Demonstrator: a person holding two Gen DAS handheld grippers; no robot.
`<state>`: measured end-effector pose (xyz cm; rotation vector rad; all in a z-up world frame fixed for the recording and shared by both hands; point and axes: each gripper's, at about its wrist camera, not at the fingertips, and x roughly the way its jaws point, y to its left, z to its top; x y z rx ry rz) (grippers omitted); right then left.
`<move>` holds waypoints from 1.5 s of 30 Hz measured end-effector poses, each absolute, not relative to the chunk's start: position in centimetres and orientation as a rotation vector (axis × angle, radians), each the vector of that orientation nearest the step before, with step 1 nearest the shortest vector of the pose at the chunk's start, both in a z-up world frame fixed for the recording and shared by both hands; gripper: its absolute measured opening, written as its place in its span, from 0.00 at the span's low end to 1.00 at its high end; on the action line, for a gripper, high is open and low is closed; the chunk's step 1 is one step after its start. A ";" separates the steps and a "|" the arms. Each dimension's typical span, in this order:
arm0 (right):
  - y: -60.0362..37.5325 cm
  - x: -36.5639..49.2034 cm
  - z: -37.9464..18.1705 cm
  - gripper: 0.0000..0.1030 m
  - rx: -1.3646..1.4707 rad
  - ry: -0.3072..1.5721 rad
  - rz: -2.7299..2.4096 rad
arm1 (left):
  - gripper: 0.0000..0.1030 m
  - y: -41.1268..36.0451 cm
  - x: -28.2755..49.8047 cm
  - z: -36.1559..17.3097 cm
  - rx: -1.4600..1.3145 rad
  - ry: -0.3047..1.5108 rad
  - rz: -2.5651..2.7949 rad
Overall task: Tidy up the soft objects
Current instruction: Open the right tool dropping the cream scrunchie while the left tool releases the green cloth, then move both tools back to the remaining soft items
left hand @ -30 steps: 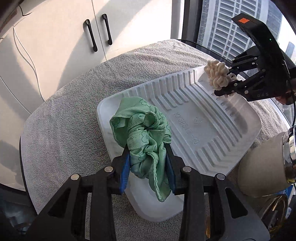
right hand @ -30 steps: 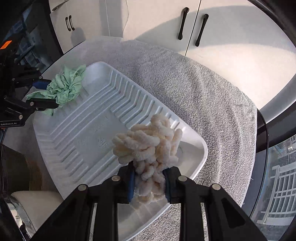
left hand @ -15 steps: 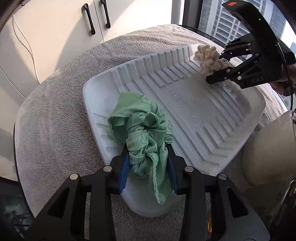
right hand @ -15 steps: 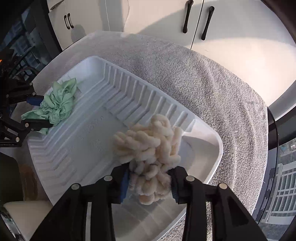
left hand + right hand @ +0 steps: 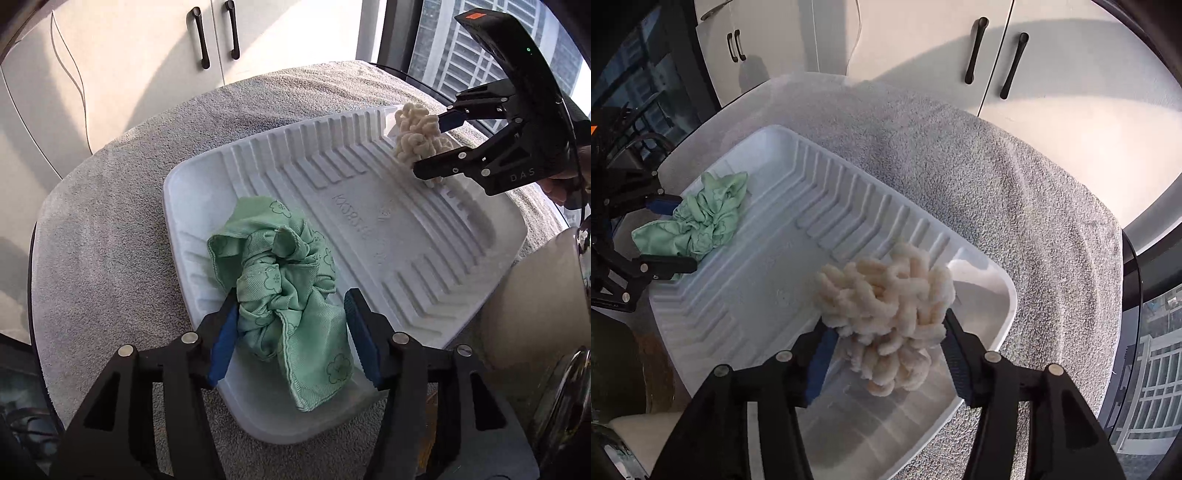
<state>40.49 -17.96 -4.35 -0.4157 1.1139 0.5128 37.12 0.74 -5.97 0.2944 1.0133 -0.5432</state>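
Both grippers point(image 5: 290, 332) point(image 5: 886, 350) just opened, crumpled green cloth point(image 5: 284, 288), nubby cream chenille point(image 5: 886, 314) released, ribbed tray point(image 5: 369, 206).

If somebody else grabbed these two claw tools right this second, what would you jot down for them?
Left gripper: jaws have just been opening; the crumpled green cloth sits between them, the right pad clear of it, the left pad at its edge.
Right gripper: jaws have just been opening too; the cream chenille cloth lies loose between them.
Both cloths lie in the white ribbed tray, at opposite ends, on the grey towel.
Done: both soft things put in the tray.
Left: lift both grippers clear. No other loose soft things show in these views.
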 end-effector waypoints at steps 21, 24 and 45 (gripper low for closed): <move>-20.1 40.0 -3.6 0.64 -0.359 1.068 0.491 | 0.75 1.9 37.4 -4.2 0.187 0.942 -0.567; -21.1 39.9 -3.2 0.64 -0.326 1.061 0.479 | 0.75 2.7 37.4 -3.9 0.167 0.927 -0.557; -25.8 35.3 2.6 0.74 -0.191 0.956 0.432 | 1.00 7.7 31.8 0.4 0.067 0.778 -0.468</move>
